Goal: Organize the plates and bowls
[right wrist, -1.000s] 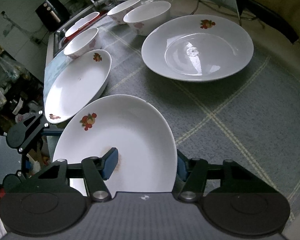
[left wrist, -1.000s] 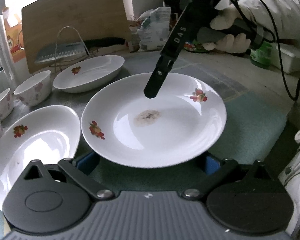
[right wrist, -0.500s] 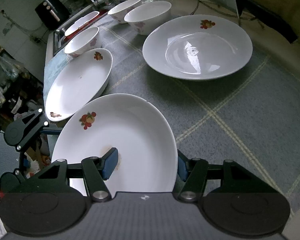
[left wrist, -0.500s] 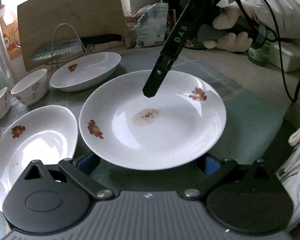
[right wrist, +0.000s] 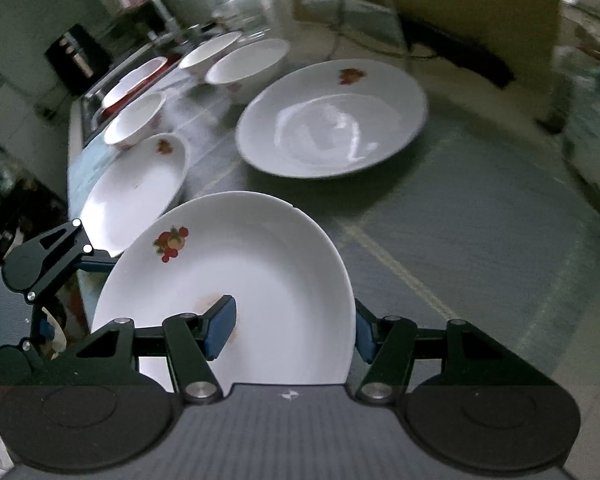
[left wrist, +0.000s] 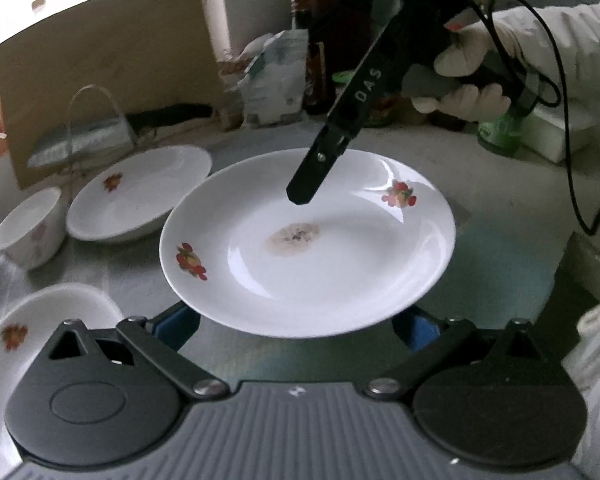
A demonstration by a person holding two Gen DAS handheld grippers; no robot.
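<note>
The right tool (right wrist: 290,328) clamps the rim of a white plate (right wrist: 240,280) with red fruit motifs and a brownish central smudge, one pad inside, one beneath. The left tool (left wrist: 296,330) stands wide under its near edge, contact unclear. The plate is raised above the grey worktop (right wrist: 480,248).

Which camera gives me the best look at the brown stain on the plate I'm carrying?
The left wrist view: the whole plate faces the camera and the stain sits unobstructed at its centre. In the right wrist view the right gripper is clamped across the plate's near edge, and one pad covers most of the stain.
</note>
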